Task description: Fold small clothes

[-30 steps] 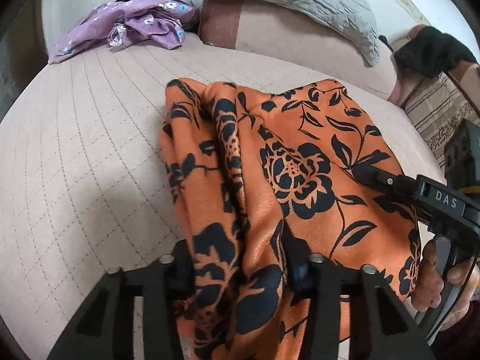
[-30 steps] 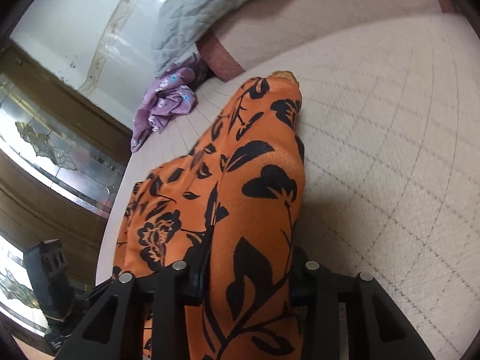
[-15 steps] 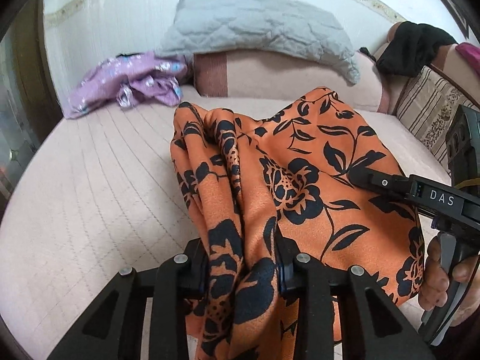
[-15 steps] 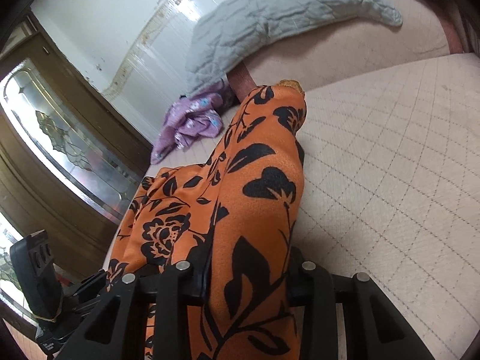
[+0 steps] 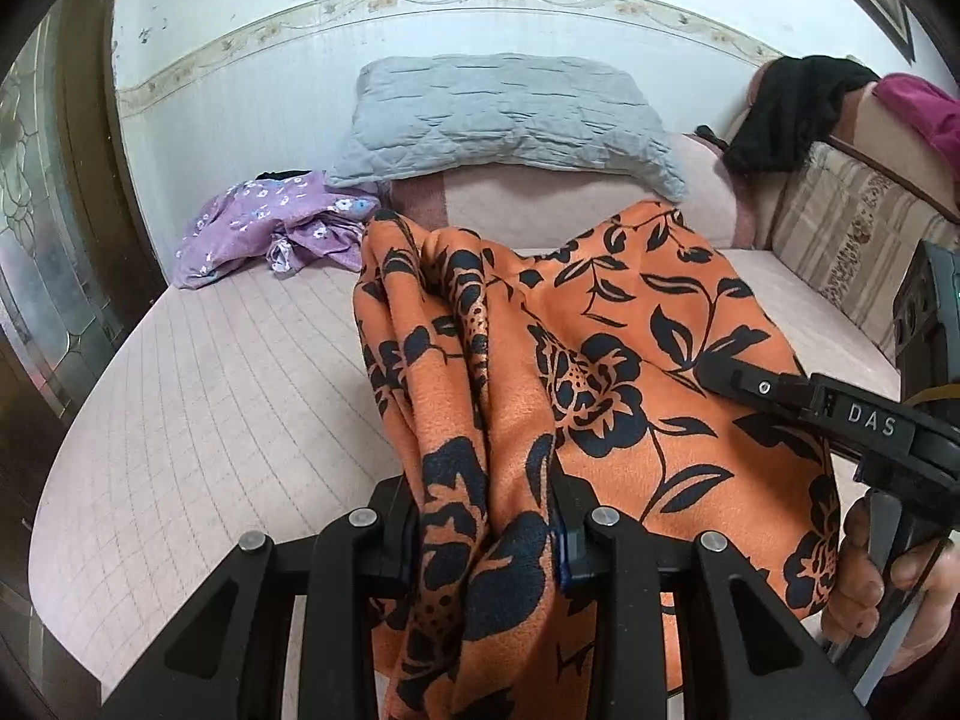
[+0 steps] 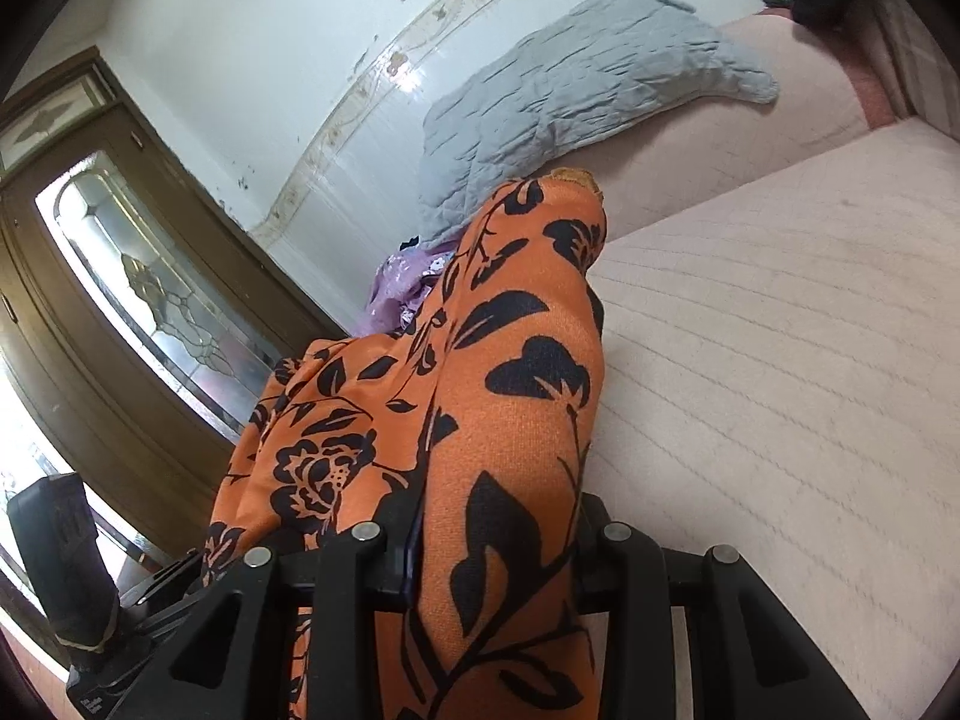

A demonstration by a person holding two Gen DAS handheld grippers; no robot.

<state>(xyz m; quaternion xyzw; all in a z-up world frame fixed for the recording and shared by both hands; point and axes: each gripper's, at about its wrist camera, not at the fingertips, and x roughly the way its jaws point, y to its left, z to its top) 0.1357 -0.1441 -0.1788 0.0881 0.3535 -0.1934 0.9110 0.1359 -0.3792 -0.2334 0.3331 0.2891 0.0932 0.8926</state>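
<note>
While the left gripper (image 5: 489, 531) and right gripper (image 6: 498, 540) each pinch a bunched edge of the orange, black-flowered fabric garment (image 5: 600, 372) above the pale quilted bed (image 5: 228, 396), even tension between them should keep its fold line straight.

Pillow (image 5: 504, 114) behind mattress (image 5: 228, 396) — garment (image 5: 270, 222) left.

A: What's different from a second ago?
B: The orange black-flowered cloth (image 5: 606, 360) has come up off the pale quilted bed cover (image 5: 198, 396); more wall shows behind it.
A: And the grippers?
B: The left gripper (image 5: 486, 531) and right gripper (image 6: 498, 540) rose with it, and the left narrowed on its bunch.
</note>
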